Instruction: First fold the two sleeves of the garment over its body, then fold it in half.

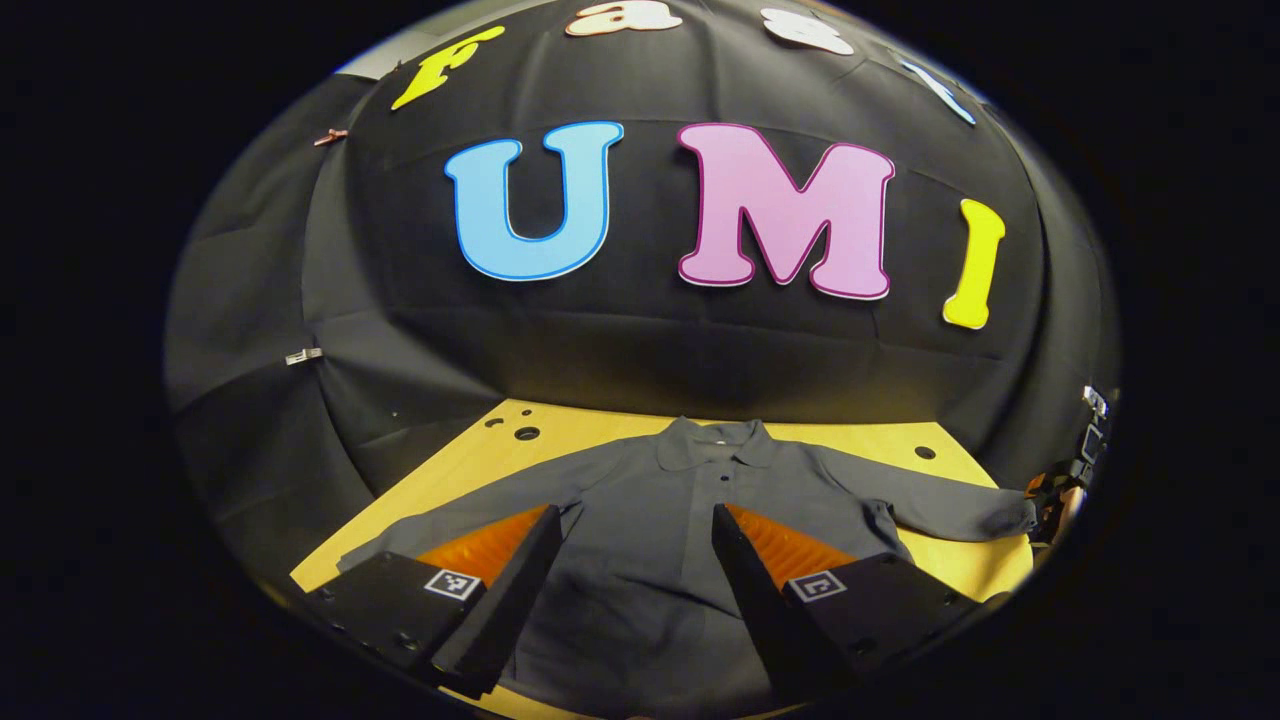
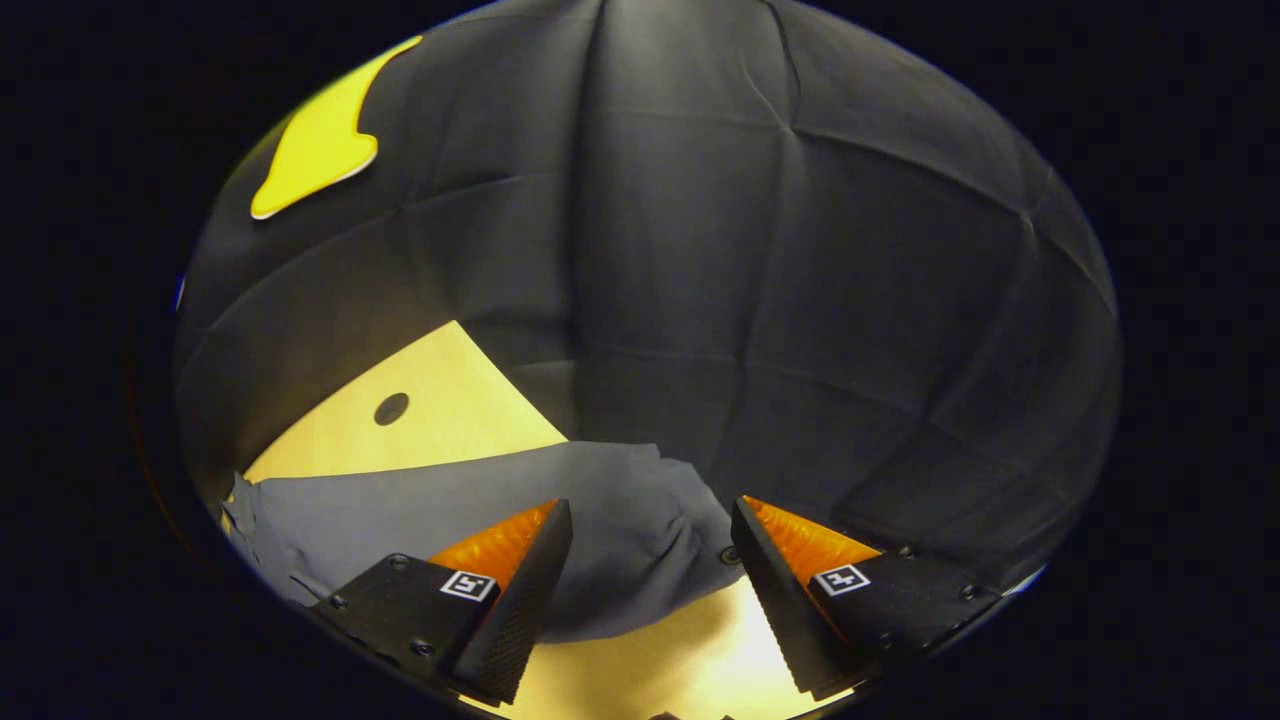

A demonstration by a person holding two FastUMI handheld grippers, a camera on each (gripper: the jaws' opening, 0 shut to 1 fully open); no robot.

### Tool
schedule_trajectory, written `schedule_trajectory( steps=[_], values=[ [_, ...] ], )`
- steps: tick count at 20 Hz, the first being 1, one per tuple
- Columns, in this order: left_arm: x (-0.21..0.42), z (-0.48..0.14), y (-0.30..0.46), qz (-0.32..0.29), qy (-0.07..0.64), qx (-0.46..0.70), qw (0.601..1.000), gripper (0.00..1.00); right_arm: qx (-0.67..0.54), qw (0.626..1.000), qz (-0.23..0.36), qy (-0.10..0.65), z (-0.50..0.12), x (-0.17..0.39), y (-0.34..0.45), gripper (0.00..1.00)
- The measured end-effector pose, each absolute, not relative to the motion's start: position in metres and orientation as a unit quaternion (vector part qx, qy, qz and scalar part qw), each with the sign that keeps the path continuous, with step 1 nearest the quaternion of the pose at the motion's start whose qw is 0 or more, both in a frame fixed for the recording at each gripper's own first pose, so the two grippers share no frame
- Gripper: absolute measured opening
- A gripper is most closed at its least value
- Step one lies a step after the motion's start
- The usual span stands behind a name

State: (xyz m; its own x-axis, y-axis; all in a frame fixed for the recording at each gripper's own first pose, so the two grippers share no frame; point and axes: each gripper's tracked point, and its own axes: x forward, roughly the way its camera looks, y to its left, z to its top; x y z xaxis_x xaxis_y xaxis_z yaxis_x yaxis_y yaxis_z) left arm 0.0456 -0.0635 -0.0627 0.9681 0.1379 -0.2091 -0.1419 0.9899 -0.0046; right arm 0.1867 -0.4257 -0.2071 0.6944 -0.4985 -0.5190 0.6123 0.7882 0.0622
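Note:
A dark grey long-sleeved shirt [image 1: 650, 520] lies flat on the wooden table [image 1: 560, 425], collar toward the back wall and both sleeves spread outward. My left gripper [image 1: 635, 525] hovers open over the shirt's body, its fingers apart with nothing between them. At the far right of the left gripper view the other gripper [image 1: 1060, 500] sits at the cuff of the right sleeve [image 1: 950, 505]. In the right gripper view that sleeve end [image 2: 610, 520] with its button lies between the fingers of my right gripper [image 2: 650, 525], which is open and straddles the cloth.
The table [image 2: 430, 410] has round holes near its back edge [image 1: 527, 433] and one by the sleeve [image 2: 391, 408]. The black cloth wall [image 1: 640, 340] stands close behind the table. Bare wood shows beside the sleeves.

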Motion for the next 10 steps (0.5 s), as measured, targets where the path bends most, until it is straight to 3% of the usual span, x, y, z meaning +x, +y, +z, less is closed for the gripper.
schedule_trajectory(
  steps=[6,10],
  values=[
    [0.049,-0.063,-0.087,0.038,0.112,0.004,0.993,0.96,0.139,0.893,-0.306,0.3,-0.256,0.194,-0.44,0.99],
    [0.053,-0.058,-0.11,0.005,0.102,0.006,0.995,0.96,0.136,0.895,-0.304,0.297,-0.252,0.192,-0.438,0.99]
  ],
)
